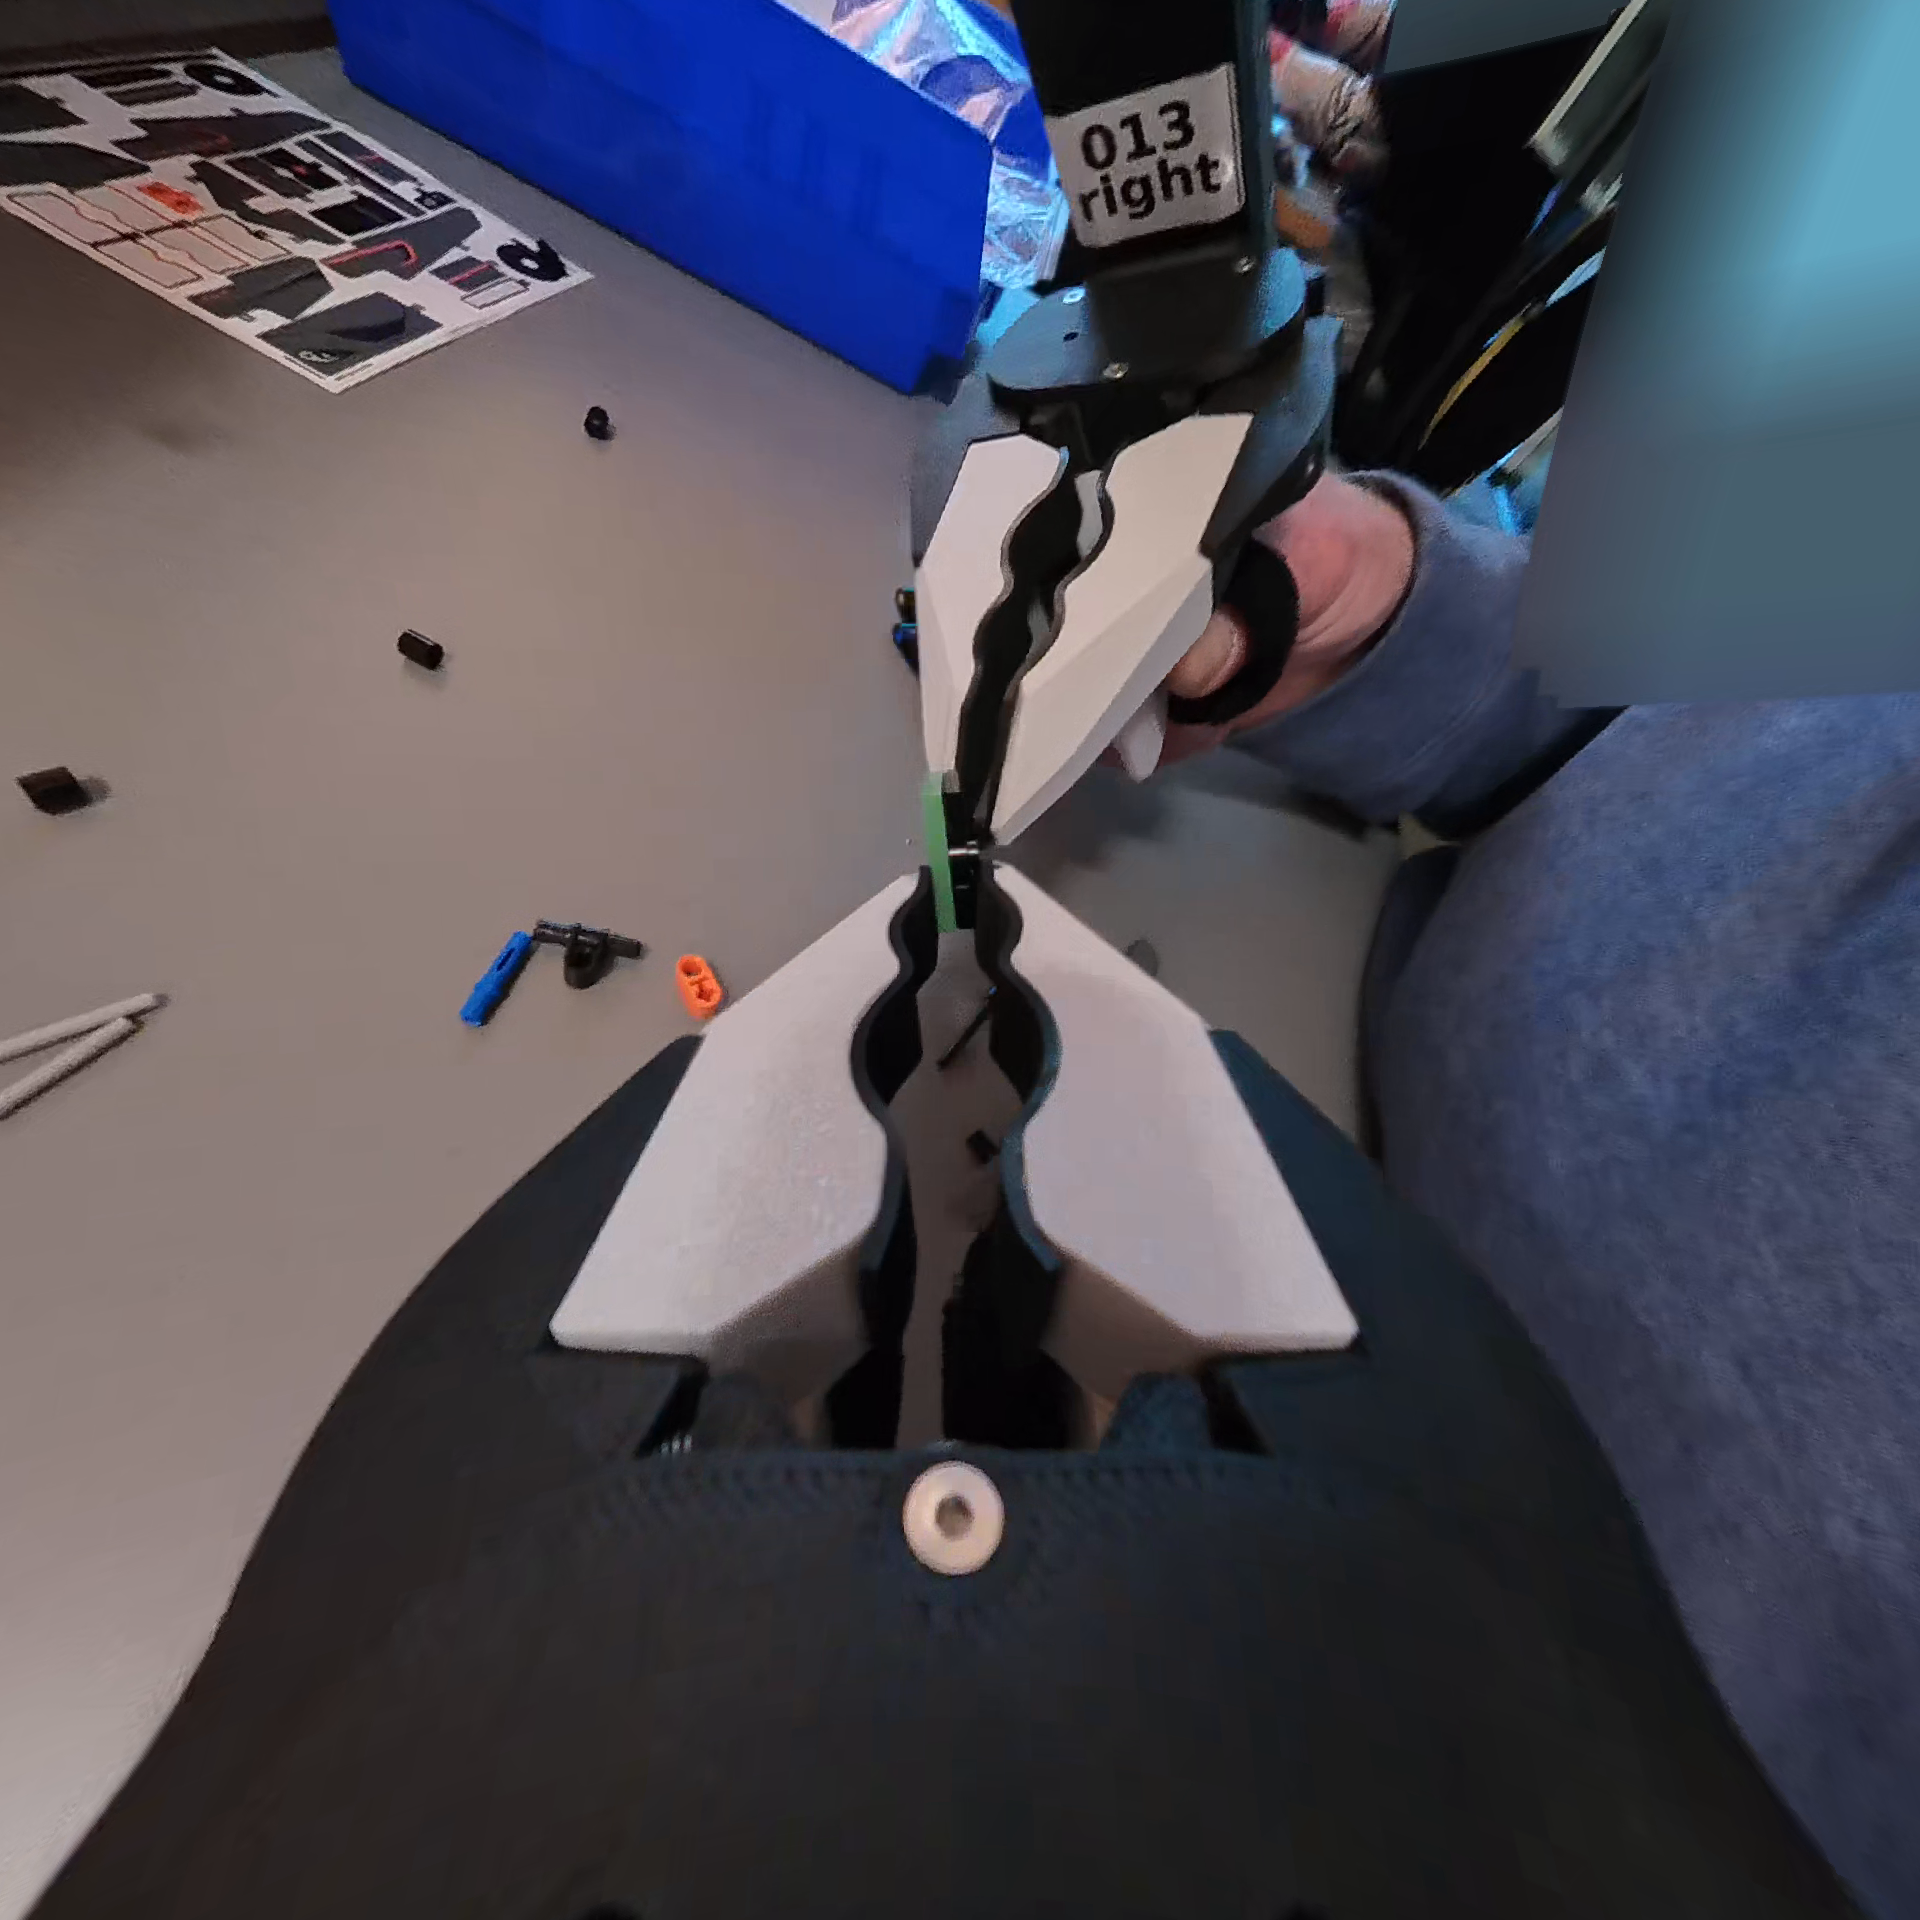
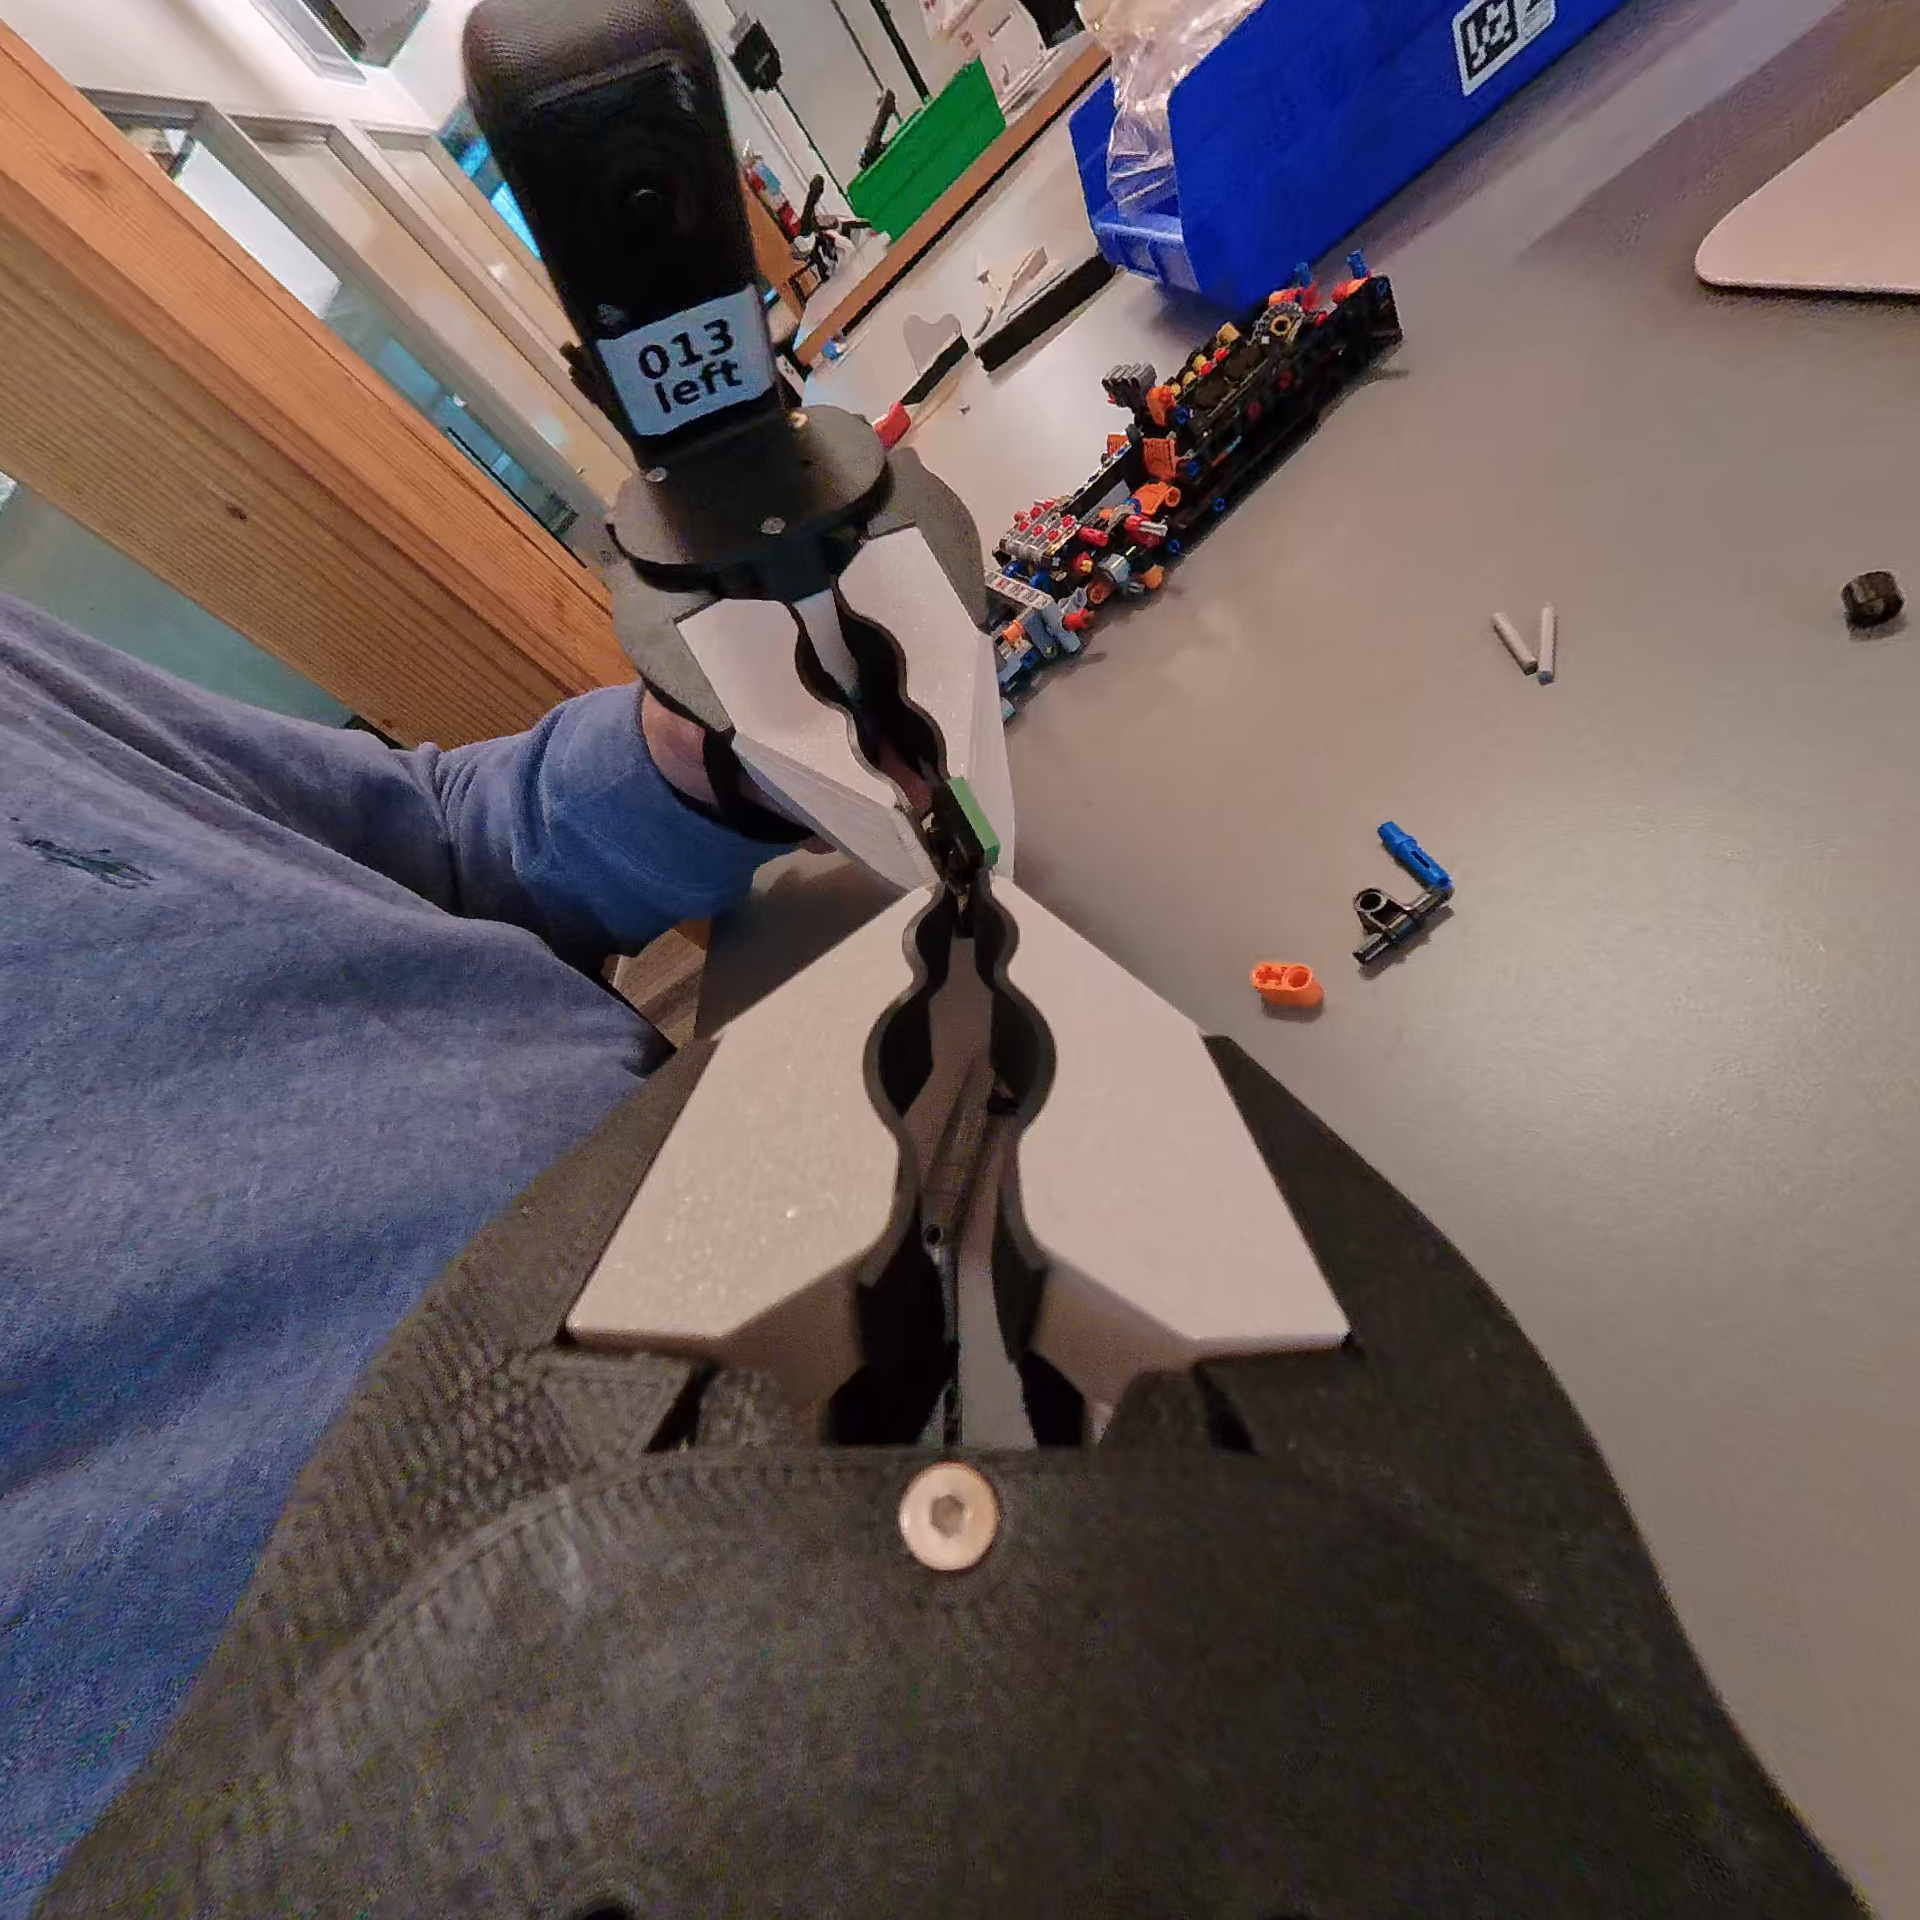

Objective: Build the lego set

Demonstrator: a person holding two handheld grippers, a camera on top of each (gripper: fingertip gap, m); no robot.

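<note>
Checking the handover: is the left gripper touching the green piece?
Touching. The left wrist view shows the left gripper with its tips closed on the green piece.

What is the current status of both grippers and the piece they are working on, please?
Left gripper shut on green piece. Right gripper shut on small black part, meeting tip to tip above table. Nothing blocking; loose parts lie clear.

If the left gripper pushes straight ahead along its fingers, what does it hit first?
The right gripper, tip to tip with the left gripper over the green piece with a black part on it.
</note>
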